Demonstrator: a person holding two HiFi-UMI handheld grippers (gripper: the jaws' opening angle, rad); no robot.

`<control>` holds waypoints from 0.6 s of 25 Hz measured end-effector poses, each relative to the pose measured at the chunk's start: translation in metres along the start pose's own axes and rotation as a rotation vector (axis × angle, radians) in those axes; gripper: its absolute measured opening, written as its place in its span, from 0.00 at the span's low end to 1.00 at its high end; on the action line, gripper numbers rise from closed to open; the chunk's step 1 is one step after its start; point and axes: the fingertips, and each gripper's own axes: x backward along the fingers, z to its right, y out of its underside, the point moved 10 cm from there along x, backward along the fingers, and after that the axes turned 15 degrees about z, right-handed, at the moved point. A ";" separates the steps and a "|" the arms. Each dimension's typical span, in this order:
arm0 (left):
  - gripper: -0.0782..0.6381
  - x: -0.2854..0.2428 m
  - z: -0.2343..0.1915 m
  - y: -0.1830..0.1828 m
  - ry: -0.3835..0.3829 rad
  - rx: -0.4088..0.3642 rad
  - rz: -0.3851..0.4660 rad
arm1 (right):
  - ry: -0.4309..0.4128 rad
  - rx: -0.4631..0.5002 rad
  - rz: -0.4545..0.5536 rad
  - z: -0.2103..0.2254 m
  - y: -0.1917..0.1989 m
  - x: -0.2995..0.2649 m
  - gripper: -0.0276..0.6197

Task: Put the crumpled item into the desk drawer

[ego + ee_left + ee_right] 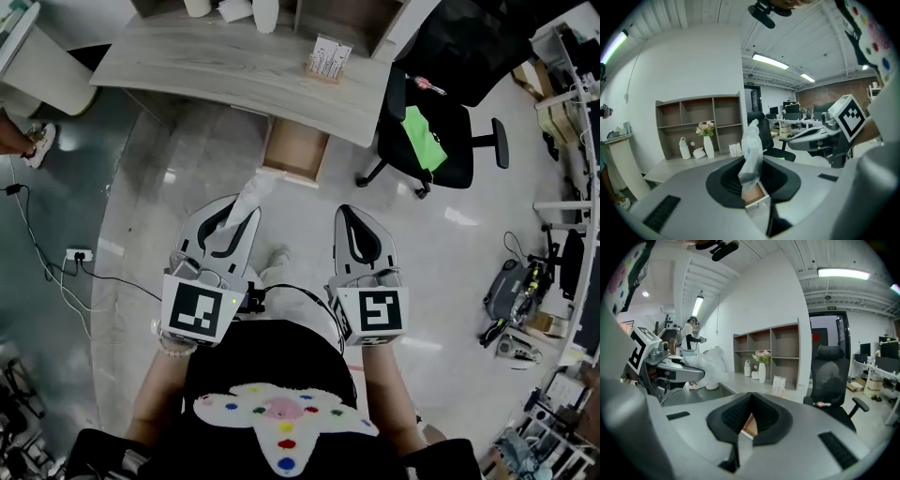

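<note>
A pale, glossy floor [178, 178] is seen across most of the head view. At its top edge a grey wood-grain table [216, 61] is set, and a black office chair [441, 141] is parked just right of it, with a green thing [422, 136] laid on its seat. Behind the table an open shelf unit [698, 124] is shown in the left gripper view. Under the table's front edge a drawer [295, 150] is pulled out, and its brown inside is exposed.

The left tongs [239, 211] and the right tongs [349, 214] are held side by side over the floor, near the drawer but short of it, and both are pointed toward the table. The left tongs are clenched on the crumpled item [251, 190], a white, wrinkled wad that is pinched at its lower end and sticks out past the tips toward the drawer. The right tongs are closed, with nothing caught between the pads.

On the table a small card stand [328, 58] is placed, and a white vase of flowers [708, 145] is seen farther back.
</note>
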 end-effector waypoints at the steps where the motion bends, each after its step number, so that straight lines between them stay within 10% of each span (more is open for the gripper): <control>1: 0.22 -0.001 -0.001 0.000 0.000 0.000 -0.001 | 0.001 -0.001 -0.001 0.001 0.001 -0.001 0.05; 15: 0.22 -0.024 -0.022 0.003 0.077 0.004 -0.013 | 0.075 -0.031 -0.037 0.000 0.009 -0.016 0.05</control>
